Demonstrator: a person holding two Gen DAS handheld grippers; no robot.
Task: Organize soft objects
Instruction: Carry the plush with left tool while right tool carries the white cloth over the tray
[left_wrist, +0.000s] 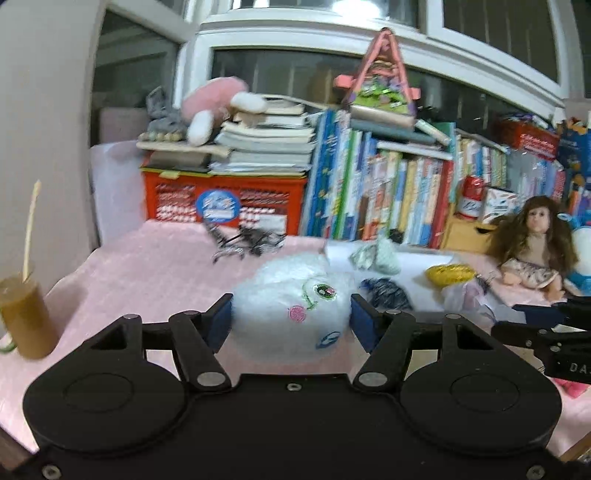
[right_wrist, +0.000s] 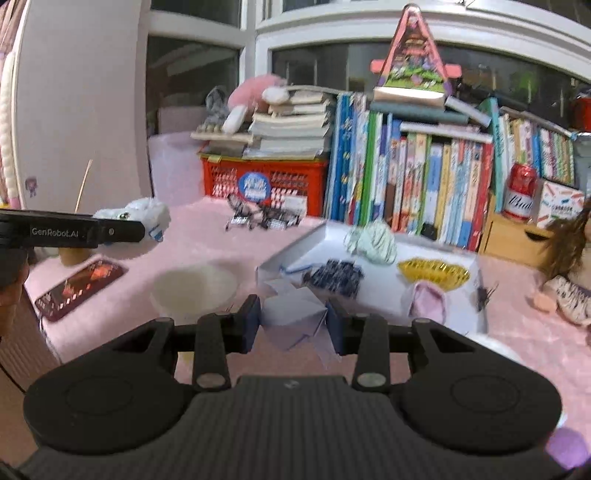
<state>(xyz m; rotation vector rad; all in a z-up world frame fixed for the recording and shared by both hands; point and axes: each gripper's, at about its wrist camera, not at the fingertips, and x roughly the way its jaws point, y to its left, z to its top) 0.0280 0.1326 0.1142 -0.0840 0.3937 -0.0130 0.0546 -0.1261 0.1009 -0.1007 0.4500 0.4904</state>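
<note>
Here, your left gripper (left_wrist: 291, 320) clamped a white plush toy (left_wrist: 291, 314) between its blue pads, holding it above the pink tablecloth (left_wrist: 155, 266). Your right gripper (right_wrist: 291, 319) gripped a pale, folded item (right_wrist: 295, 317), possibly paper or cloth; blur hid which. Just beyond it, a white tray (right_wrist: 436, 254) held a gold pouch (right_wrist: 434, 271), a dark bundle (right_wrist: 334, 277) and a mint cloth (right_wrist: 373, 240).
</note>
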